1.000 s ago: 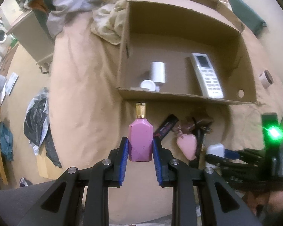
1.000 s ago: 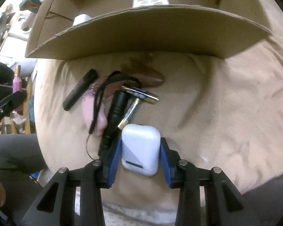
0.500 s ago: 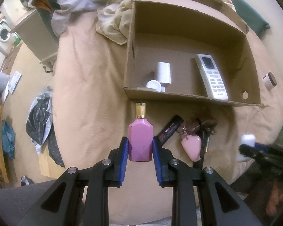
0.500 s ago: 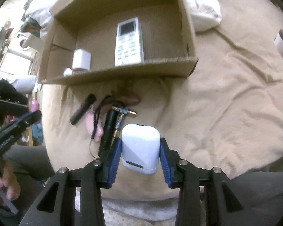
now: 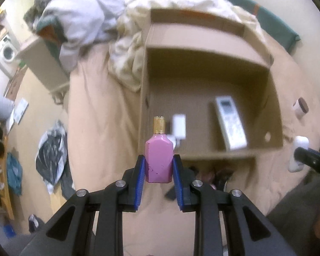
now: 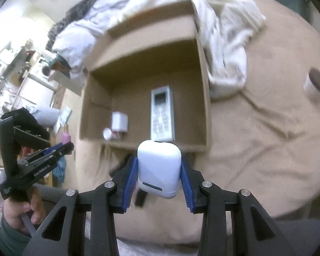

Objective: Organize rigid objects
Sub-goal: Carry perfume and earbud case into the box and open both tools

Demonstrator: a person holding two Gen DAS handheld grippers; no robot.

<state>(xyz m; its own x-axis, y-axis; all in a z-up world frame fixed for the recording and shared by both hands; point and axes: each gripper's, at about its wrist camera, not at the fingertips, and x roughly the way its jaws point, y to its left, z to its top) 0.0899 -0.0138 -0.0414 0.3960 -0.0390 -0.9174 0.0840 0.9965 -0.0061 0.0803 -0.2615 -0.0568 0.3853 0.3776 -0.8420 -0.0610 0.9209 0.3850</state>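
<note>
Since earlier frame both raised — left gripper (image 5: 159, 166) clenching pink bottle (image 5: 159, 160), right gripper (image 6: 159, 175) white case (image 6: 157, 168); box (image 6: 204, 98) seemingly nearer.

The left gripper (image 5: 159, 168) clamps an upright pink bottle (image 5: 159, 160) with a gold cap (image 5: 159, 124) — above a tan bedspread (image 5: 100, 115). Beyond, an open cardboard box (image 5: 204, 42) holds a white remote (image 5: 230, 121) — and a small white cylinder (image 5: 179, 124).
</note>
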